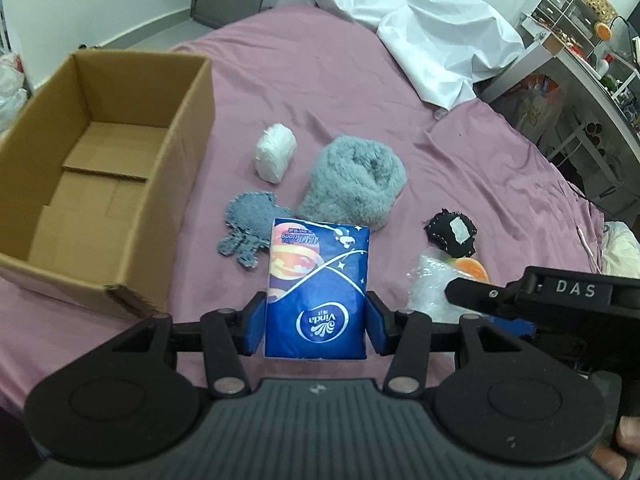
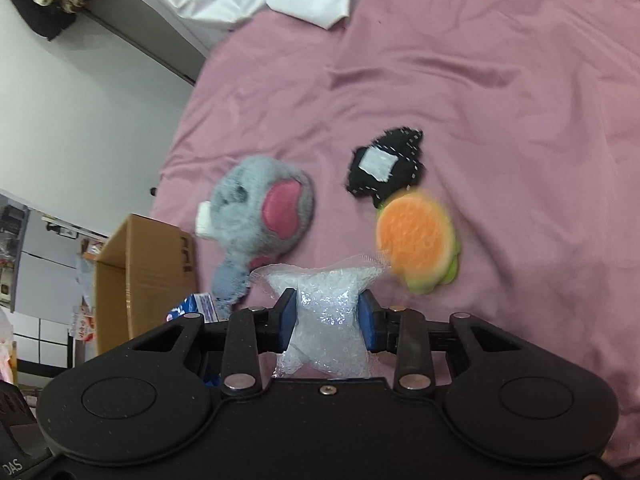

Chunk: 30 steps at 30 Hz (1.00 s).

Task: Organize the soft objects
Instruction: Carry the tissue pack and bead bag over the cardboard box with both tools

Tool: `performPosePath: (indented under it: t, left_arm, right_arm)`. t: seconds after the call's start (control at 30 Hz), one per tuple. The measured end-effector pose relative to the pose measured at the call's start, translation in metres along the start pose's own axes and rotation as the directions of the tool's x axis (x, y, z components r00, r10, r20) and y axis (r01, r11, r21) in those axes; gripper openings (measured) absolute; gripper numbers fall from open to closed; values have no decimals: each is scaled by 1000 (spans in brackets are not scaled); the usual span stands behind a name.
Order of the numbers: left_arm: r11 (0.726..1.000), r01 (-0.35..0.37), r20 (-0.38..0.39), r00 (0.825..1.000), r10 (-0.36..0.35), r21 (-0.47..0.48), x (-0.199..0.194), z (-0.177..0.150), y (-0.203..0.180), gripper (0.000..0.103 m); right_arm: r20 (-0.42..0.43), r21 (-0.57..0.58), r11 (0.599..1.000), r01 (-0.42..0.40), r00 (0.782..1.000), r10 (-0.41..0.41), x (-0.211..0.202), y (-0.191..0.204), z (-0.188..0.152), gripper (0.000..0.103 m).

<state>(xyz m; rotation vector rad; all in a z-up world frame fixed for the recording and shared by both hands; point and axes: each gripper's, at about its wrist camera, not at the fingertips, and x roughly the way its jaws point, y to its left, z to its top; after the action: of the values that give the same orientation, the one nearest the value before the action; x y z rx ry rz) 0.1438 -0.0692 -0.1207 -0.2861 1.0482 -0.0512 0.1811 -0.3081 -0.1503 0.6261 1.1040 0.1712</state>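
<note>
Even, soft indoor light, with only faint shadows. Both fisheye views bend strongly and darken at the corners. In the right wrist view, the orange plush (image 2: 416, 238) and grey plush (image 2: 260, 212) beyond the jaws are motion-blurred; the left wrist view is sharper.

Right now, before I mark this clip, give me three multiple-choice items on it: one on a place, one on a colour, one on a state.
1. Where is the cardboard box relative to the grey fluffy plush?
A. to its left
B. to its right
C. on top of it

2. What colour is the bed sheet?
A. green
B. pink-mauve
C. yellow

3. What does the left gripper hold?
A. nothing
B. the black plush
C. the blue tissue pack

Answers: 1 A, the box stands left of the plush in the left wrist view. 2 B, mauve fabric covers the bed. 3 C, its fingers press the pack's sides.
</note>
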Motion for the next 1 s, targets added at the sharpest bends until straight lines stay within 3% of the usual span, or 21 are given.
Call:
performPosePath:
  t: [0.43,1.0]
  left_arm:
    - [998,-60,100,993,60,-3,-45,9,7,49]
    - [990,-132,173,975,140,-54,-73,32,31,49]
  right_arm:
    - [120,-121,982,-143,980,157,-27,27,4,32]
    - [128,-272,941,-204,961,245,-33,77,9,32]
